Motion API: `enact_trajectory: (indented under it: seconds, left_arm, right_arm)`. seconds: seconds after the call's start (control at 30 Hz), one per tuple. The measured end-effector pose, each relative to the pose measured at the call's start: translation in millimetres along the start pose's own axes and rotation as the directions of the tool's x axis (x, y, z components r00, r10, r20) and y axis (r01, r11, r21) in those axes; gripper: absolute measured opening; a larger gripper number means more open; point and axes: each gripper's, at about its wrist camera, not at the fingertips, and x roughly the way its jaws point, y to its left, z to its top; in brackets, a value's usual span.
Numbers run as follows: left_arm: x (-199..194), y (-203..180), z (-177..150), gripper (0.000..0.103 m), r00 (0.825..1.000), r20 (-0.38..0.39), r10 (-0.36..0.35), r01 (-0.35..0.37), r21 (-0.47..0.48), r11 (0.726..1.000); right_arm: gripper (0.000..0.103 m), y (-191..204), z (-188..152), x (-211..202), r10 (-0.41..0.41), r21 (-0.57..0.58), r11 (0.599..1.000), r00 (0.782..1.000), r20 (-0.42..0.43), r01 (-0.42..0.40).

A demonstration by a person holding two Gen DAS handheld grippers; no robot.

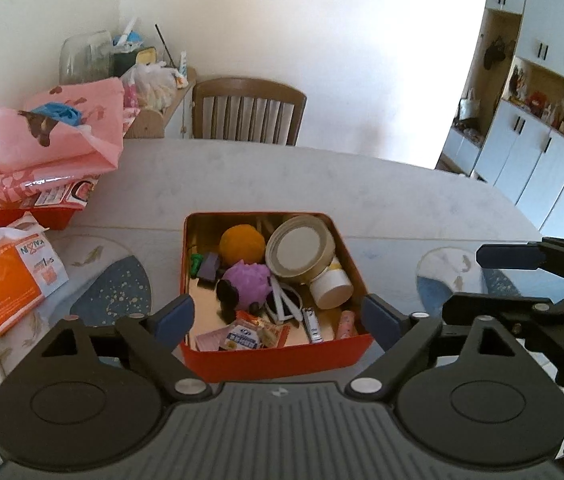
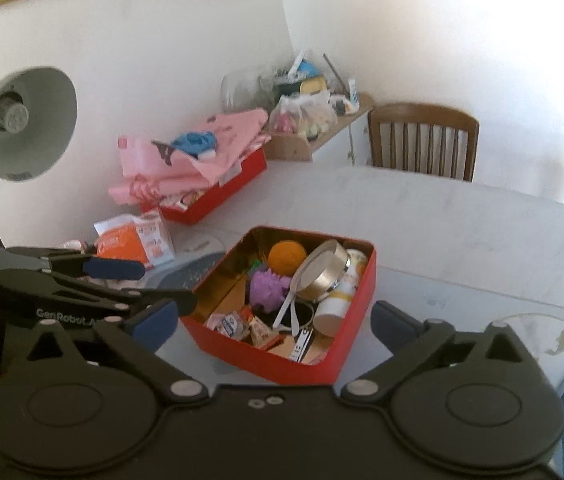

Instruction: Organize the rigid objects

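An open red tin box (image 1: pixel 273 356) (image 2: pixel 265 364) sits on the pale table and holds small items. Among them are an orange ball (image 1: pixel 241 242) (image 2: pixel 286 257), a purple fuzzy toy (image 1: pixel 247 284) (image 2: pixel 267 286), a round metal-rimmed lid (image 1: pixel 300 250) (image 2: pixel 322 270), a white bottle (image 1: pixel 332 286), a nail clipper (image 1: pixel 312 324) and sachets (image 1: pixel 249 336). My left gripper (image 1: pixel 277 316) (image 2: pixel 141 284) stands open, its blue pads either side of the box's near end and clear of it. My right gripper (image 2: pixel 273 320) (image 1: pixel 494 280) is open too, just before the box, with nothing between its pads.
A second red box under pink bags (image 1: pixel 37 148) (image 2: pixel 201 160) sits at the far left, with an orange packet (image 1: pixel 5 280) nearer. Blue placemats (image 1: pixel 121 292) lie beside the tin. A wooden chair (image 1: pixel 247 112) stands behind the table, and a desk lamp (image 2: pixel 27 120) at the left.
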Motion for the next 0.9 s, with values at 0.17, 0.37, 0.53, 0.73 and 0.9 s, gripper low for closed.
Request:
enact_trajectory:
  seconds: [0.17,0.37,0.53,0.73,0.9]
  left_arm:
    - [-7,-4,-1,0.102,1.0,0.021,-0.017,0.017,0.004,1.0]
    - [-12,-11,-3,0.102,1.0,0.03,-0.008,0.008,0.017,1.0]
    - [-12,-16,-3,0.102,0.999,0.033,0.007,-0.008,0.029,1.0]
    - [-11,-20,-4,0.102,1.0,0.029,0.007,-0.008,0.03,1.0]
    - [-10,-26,-3,0.102,1.0,0.027,0.016,-0.017,0.024,1.0]
  right_arm:
    - [0.103,-1,-3,-12,-0.02,0.023,1.0,1.0,0.02,0.02]
    - [0.103,-6,-9,-22,-0.027,0.063,0.998,0.999,0.027,0.025]
    - [0.103,-10,-12,-25,-0.042,0.079,0.996,0.999,0.025,0.04]
    - [0.103,-12,-14,-26,-0.043,0.081,0.996,0.999,0.018,0.041]
    - [0.103,-17,-16,-30,-0.045,0.083,0.996,0.999,0.017,0.043]
